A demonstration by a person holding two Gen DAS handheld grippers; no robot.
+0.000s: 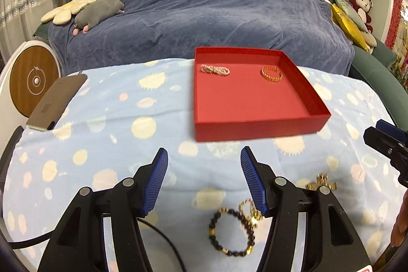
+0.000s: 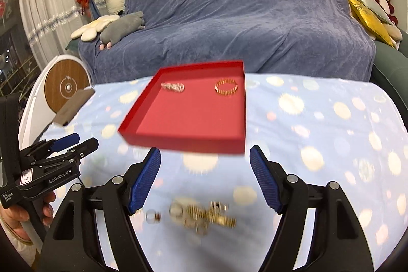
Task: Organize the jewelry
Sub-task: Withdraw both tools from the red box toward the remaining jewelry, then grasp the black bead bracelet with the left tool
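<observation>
On the table, left cam first: a red box (image 1: 255, 103) sits on the spotty cloth (image 1: 102, 134). 2 pieces are in it already, a pale bracelet (image 1: 215, 70) at the back left and a gold bracelet (image 1: 271, 73) at the back right, well apart. More pieces wait on the cloth, near the cam: a dark bead bracelet (image 1: 230, 231), a gold chain (image 1: 251, 212) touching it, and another gold bit (image 1: 321, 182) off to the right. The left gripper (image 1: 204, 162) is wide open w/ nothing in it. It hangs above the cloth; the bead bracelet is below and near its right finger. The right gripper (image 1: 382, 142) peeks in at the right edge.

Right cam: same box (image 2: 188, 119), same 2 bracelets inside (image 2: 173, 87) (image 2: 226, 87). A small heap of gold bits and rings (image 2: 201, 216) lies on the cloth, blurry, low between the fingers. The right gripper (image 2: 205, 162) is wide open and empty too. The left gripper (image 2: 68, 144) shows at the left, held in a hand (image 2: 28, 218).

Step, I think: pick no. 3. Next move needs a gripper to go down over 1 piece, pinch only that one, not the tangle, then carry it to a bare spot in the box.
</observation>
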